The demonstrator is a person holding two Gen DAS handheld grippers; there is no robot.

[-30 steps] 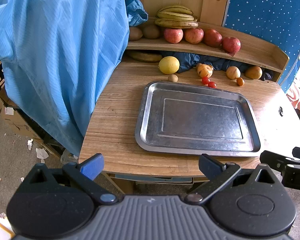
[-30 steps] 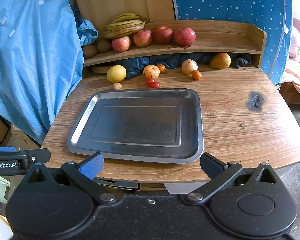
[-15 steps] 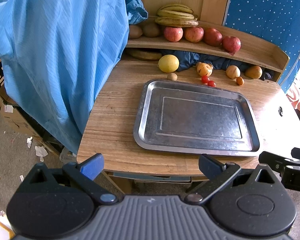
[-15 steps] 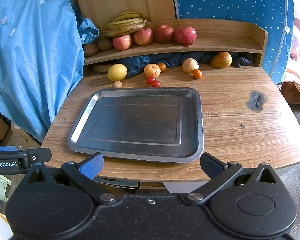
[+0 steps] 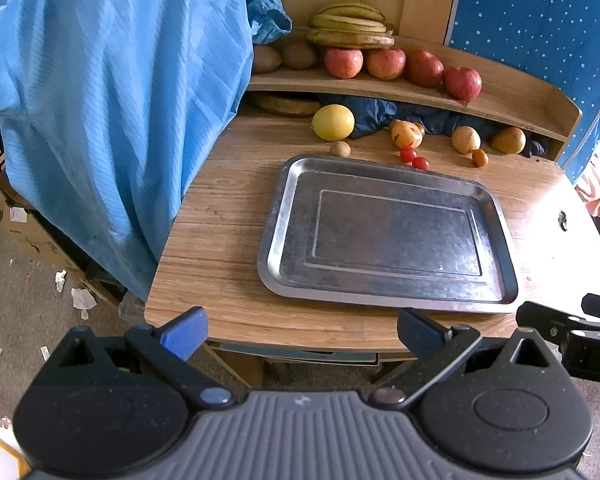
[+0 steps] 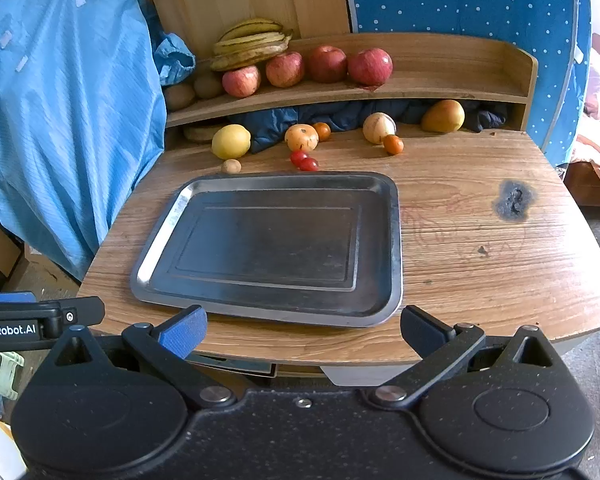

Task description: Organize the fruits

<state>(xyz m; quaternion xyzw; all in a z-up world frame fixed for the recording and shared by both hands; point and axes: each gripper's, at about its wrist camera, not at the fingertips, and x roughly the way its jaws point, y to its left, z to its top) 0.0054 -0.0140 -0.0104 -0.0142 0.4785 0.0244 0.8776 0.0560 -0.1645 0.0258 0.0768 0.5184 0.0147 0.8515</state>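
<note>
Fruits lie loose along the back of the wooden table (image 6: pixel 480 280), none yet sorted. The metal tray (image 6: pixel 394 240) in the middle holds nothing. Behind it sit a lemon (image 6: pixel 231 141), a small brown fruit (image 6: pixel 231 166), two cherry tomatoes (image 6: pixel 304 161), a speckled orange-yellow fruit (image 6: pixel 301 137), a pale round fruit (image 6: pixel 378 128), a small orange one (image 6: pixel 393 145) and a pear-like fruit (image 6: pixel 443 116). On the shelf (image 6: pixel 460 80) above rest four apples (image 6: pixel 327 63) and a bunch of bananas (image 6: pixel 252 44). The left gripper (image 5: pixel 300 332) and right gripper (image 6: pixel 302 332) both hover at the near table edge, jaws spread wide and holding nothing. I judge the work barely begun: every piece remains to be moved.
</note>
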